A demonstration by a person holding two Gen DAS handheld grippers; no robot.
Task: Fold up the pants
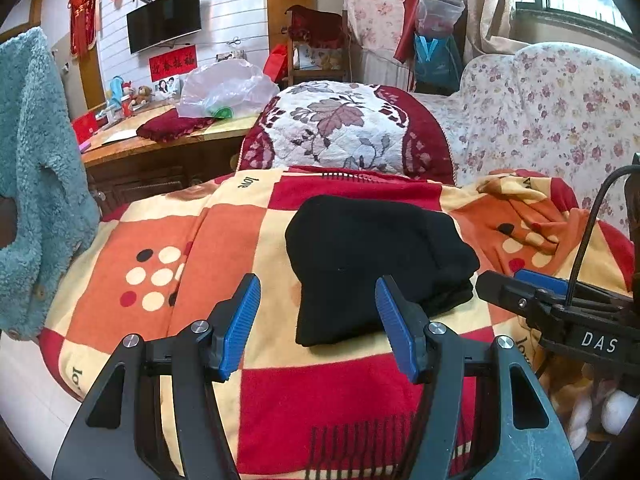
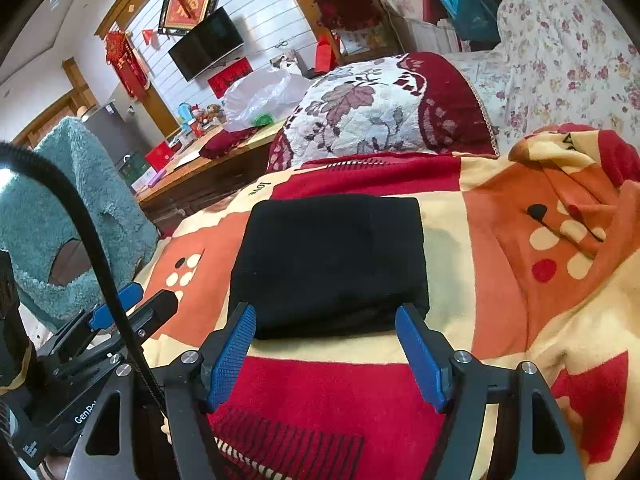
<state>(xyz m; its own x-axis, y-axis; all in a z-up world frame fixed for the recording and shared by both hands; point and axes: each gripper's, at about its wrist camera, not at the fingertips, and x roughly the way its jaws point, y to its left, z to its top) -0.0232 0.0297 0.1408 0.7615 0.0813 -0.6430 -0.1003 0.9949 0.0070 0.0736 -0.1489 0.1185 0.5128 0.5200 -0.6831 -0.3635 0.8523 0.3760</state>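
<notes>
The black pants (image 1: 372, 264) lie folded into a compact block on the checked red, orange and cream blanket (image 1: 168, 240). My left gripper (image 1: 318, 292) hovers open just in front of the near edge of the pants, nothing between its blue pads. In the right wrist view the same folded pants (image 2: 332, 260) form a neat rectangle on the blanket (image 2: 500, 280). My right gripper (image 2: 326, 320) stands open before their near edge, pads apart and touching nothing. The right gripper (image 1: 516, 284) also shows at the right of the left wrist view, and the left gripper (image 2: 136, 300) at the left of the right wrist view.
A red and white floral cushion (image 1: 340, 128) rises behind the blanket. A floral sofa cover (image 1: 552, 112) lies to the right. A teal fleece garment (image 1: 32, 184) hangs at the left. A wooden desk (image 1: 160, 140) holds a plastic bag (image 1: 228, 88). A black cable (image 2: 92, 240) crosses the left.
</notes>
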